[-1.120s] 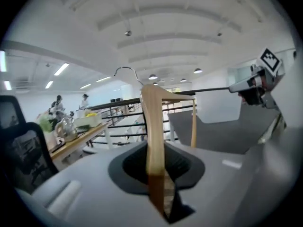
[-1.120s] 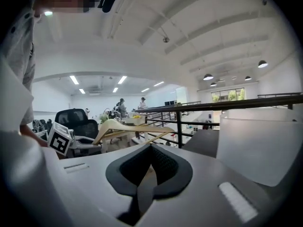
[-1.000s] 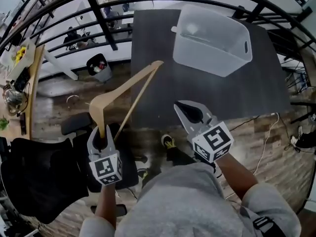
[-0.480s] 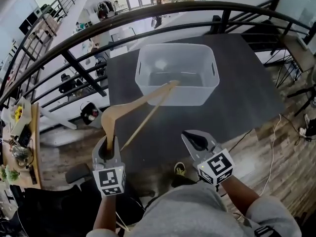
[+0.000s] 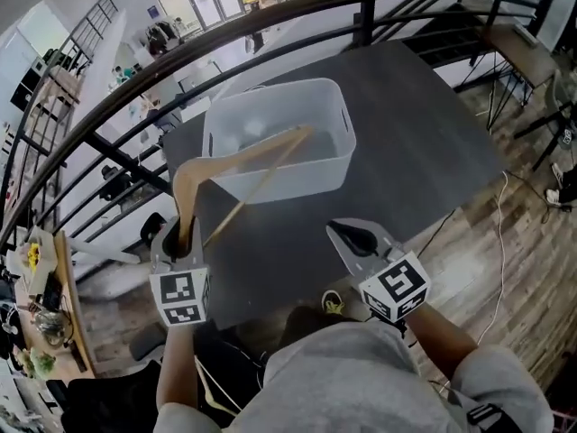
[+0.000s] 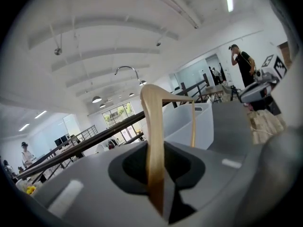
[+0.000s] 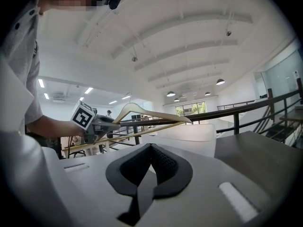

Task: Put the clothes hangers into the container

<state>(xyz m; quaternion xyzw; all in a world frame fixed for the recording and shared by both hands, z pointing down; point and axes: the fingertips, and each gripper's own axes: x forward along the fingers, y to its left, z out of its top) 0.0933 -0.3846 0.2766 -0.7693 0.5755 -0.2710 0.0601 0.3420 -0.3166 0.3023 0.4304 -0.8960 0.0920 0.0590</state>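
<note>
A wooden clothes hanger point(image 5: 236, 159) sticks up and forward from my left gripper point(image 5: 181, 238), which is shut on one end of it. The hanger's far tip hangs over the opening of the clear plastic container point(image 5: 332, 156) on the dark table point(image 5: 415, 142). In the left gripper view the hanger point(image 6: 154, 141) runs straight up between the jaws, with the container point(image 6: 184, 126) behind it. My right gripper point(image 5: 357, 238) floats over the table's near edge, right of the hanger, shut and empty. In the right gripper view the hanger point(image 7: 151, 115) and the left gripper point(image 7: 100, 123) show at the left.
A black railing point(image 5: 270, 27) curves round the far side of the table. Wooden floor point(image 5: 509, 242) lies to the right, with a cable on it. A black office chair point(image 5: 99, 409) stands at the lower left. People stand in the distance.
Both grippers have come forward toward the table. The hanger's tip, short of the container a second ago, now reaches over its opening. Both grips are unchanged.
</note>
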